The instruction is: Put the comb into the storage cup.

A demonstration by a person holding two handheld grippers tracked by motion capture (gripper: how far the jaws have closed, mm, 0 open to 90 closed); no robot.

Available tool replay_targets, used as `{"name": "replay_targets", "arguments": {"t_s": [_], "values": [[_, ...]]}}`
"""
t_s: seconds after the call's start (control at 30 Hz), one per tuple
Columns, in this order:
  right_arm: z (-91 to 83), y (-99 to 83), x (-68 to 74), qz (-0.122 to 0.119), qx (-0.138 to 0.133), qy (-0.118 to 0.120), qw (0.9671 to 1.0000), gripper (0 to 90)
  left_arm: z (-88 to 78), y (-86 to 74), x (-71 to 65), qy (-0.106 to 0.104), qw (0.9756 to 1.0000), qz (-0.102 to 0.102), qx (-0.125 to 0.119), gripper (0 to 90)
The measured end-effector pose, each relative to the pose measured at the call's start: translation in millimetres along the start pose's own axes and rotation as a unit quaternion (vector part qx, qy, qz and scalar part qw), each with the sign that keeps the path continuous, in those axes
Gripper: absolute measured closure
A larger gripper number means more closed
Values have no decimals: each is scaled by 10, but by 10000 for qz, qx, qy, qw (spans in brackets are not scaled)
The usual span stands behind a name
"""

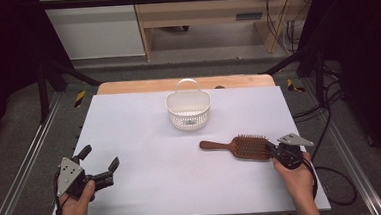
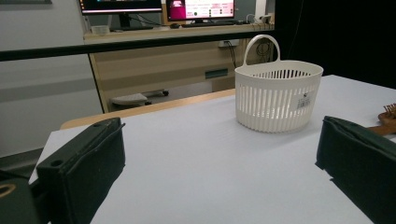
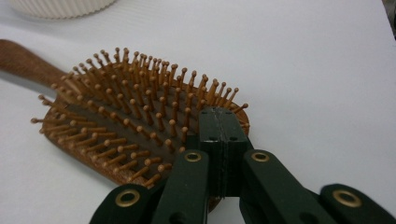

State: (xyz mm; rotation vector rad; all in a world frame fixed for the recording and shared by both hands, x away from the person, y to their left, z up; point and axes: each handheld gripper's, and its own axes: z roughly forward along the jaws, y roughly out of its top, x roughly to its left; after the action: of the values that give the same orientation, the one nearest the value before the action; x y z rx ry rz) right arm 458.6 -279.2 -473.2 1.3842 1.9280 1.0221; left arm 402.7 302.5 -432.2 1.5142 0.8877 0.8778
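A brown wooden hairbrush [image 1: 246, 146] lies bristles up on the white table [image 1: 158, 189], right of centre, with its handle pointing left. My right gripper [image 1: 270, 148] is at the rounded right end of the brush head. In the right gripper view its jaws are pressed together with nothing between them, and the right gripper [image 3: 222, 115] tips sit over the edge of the hairbrush [image 3: 126, 126] among the bristles. My left gripper [image 1: 100, 158] rests at the near left of the table, jaws wide apart and empty. A white slotted basket [image 1: 188, 110] with a handle stands upright at the far middle.
In the left gripper view the basket [image 2: 278, 100] stands ahead to the right, beyond my left gripper [image 2: 222, 135], and the hairbrush [image 2: 387, 116] peeks in at the right edge. The basket's rim [image 3: 60, 7] shows beyond the brush. Cables [image 1: 333, 179] hang off the table's right side.
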Motion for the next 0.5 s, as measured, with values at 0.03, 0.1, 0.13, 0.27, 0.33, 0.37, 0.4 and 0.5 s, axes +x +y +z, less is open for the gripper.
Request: {"name": "replay_targets", "arguments": {"t_s": [0.03,0.1,0.13,0.27,0.33,0.37,0.4,0.5], "values": [[6,4,-5,-8,-2,1,10000,900,2,-1,1,6,10000,-2,6,10],[50,21,-20,-56,-42,-22,10000,900,10,-4,-2,0,10000,-2,29,11],[66,32,-23,-79,-42,-27,10000,900,10,-4,-2,0,10000,-2,29,11],[148,77,-27,-187,-76,-55,9998,900,26,-13,-16,-14,9999,18,110,12],[188,103,-15,-234,-84,-46,9997,900,30,-17,-17,-16,9999,15,128,12],[205,112,-4,-251,-91,-34,9996,900,36,-22,-18,-24,9999,11,153,12],[223,119,9,-245,-111,4,9996,900,39,-23,-19,-30,9999,13,165,12],[249,135,45,-312,-115,76,9994,900,45,-26,-25,-40,9998,11,185,13]]}}
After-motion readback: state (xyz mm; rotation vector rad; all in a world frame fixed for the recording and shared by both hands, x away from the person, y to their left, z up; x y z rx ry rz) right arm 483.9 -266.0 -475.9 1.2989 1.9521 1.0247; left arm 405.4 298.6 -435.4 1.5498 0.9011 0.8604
